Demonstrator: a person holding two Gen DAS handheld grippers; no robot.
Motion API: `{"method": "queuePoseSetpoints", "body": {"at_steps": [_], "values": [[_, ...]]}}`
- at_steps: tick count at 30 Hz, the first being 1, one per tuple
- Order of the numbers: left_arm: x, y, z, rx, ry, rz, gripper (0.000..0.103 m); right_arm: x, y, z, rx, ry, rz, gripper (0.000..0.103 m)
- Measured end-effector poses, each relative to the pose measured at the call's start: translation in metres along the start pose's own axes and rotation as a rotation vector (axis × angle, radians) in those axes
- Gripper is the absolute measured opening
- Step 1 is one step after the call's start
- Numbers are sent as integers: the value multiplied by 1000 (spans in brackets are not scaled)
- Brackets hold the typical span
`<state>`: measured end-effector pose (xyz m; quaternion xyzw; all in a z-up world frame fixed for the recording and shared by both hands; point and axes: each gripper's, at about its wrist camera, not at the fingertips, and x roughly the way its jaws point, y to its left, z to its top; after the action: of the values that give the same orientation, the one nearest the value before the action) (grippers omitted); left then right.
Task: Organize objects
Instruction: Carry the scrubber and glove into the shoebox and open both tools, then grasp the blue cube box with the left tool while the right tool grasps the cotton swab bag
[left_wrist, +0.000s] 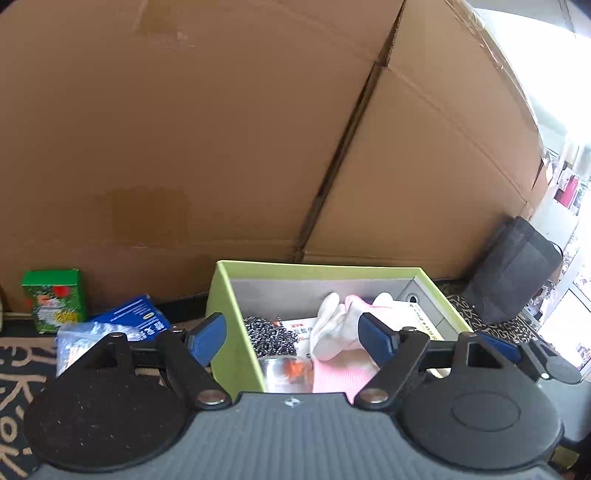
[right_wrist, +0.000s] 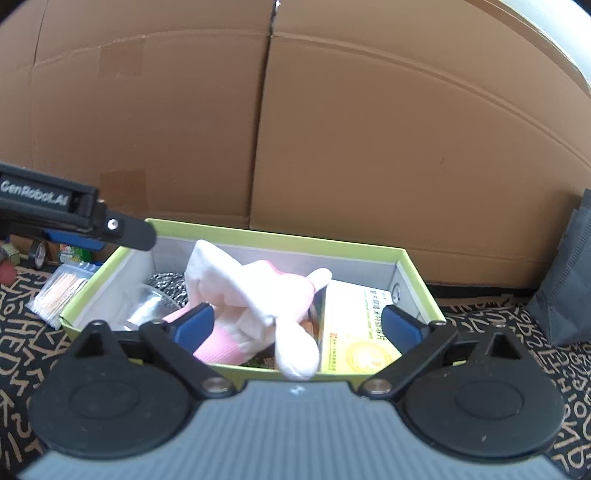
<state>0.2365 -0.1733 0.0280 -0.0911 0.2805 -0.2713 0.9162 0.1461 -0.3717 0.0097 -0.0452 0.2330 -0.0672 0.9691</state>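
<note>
Lying on the patterned mat, green carton (left_wrist: 54, 300) and blue packet (left_wrist: 135, 313) at left; left gripper (left_wrist: 295, 334) spread wide, empty; pink-and-white glove (right_wrist: 255, 295) resting inside the lime-green box (right_wrist: 421, 280); right gripper (right_wrist: 299, 326) gaping, gripping nothing.

The pink-and-white gloves (right_wrist: 258, 306) hide much of the green box's (right_wrist: 280, 236) contents (print illegible).

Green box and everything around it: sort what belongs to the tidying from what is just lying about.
Job:
green box
pink and white gloves inside it
yellow packet inside it
packet of cotton swabs beside it
blue packet
small green carton

Lying about:
cardboard boxes
dark bag
</note>
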Motion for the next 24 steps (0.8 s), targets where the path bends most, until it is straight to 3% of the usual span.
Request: {"method": "queuePoseSetpoints", "body": {"at_steps": [6, 13, 20, 24], "values": [[-27, -1, 2, 12, -36, 21, 82, -26, 1, 14, 39, -54, 14, 103], [-64, -2, -4, 35, -65, 54, 91, -71, 23, 31, 14, -147, 65, 103], [-120, 40, -31, -3, -95, 121, 95, -108, 61, 34, -25, -209, 171, 103], [-154, 77, -53, -39, -118, 185, 96, -119, 92, 29, -29, -209, 283, 103]]}}
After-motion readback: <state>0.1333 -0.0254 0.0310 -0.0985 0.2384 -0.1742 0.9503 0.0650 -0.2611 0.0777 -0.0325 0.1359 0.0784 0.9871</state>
